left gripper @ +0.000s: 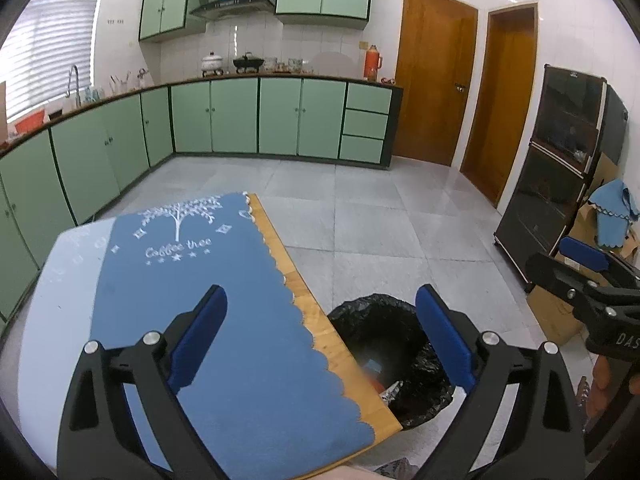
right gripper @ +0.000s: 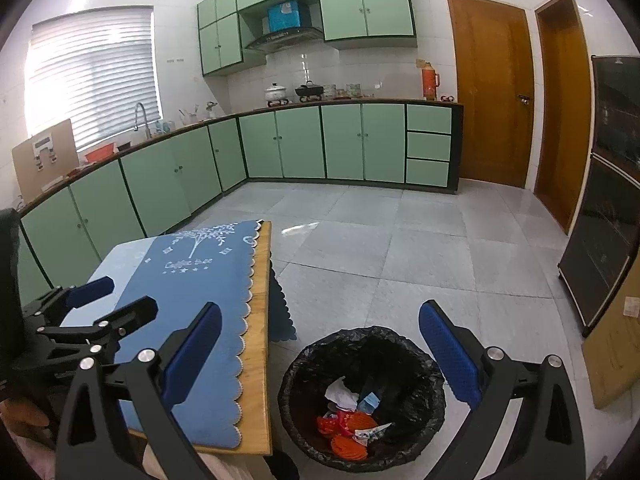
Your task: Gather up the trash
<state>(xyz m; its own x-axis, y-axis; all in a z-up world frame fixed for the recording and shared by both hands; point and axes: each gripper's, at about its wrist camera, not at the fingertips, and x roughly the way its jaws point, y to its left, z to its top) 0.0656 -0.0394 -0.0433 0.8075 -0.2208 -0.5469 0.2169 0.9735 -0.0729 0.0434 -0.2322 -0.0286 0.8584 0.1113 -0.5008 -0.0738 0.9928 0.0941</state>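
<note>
Trash sat in the bin.
I looked down into the black-lined trash bin (right gripper: pixel 362 398) standing on the floor just beside the table's edge; inside lay crumpled white paper (right gripper: pixel 340 394), orange-red wrappers (right gripper: pixel 348 434) and a small blue packet (right gripper: pixel 370 402), all heaped together.

Both wrist views look down over table (left gripper: pixel 320 312) edge, sharing bin (right gripper: pixel 362 396)

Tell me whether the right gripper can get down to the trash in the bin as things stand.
Probably yes. The right gripper has its jaws open and empty above the bin, whose mouth is uncovered. The trash lies in plain sight at the bottom. The table edge stands to the side, not over the opening.
</note>
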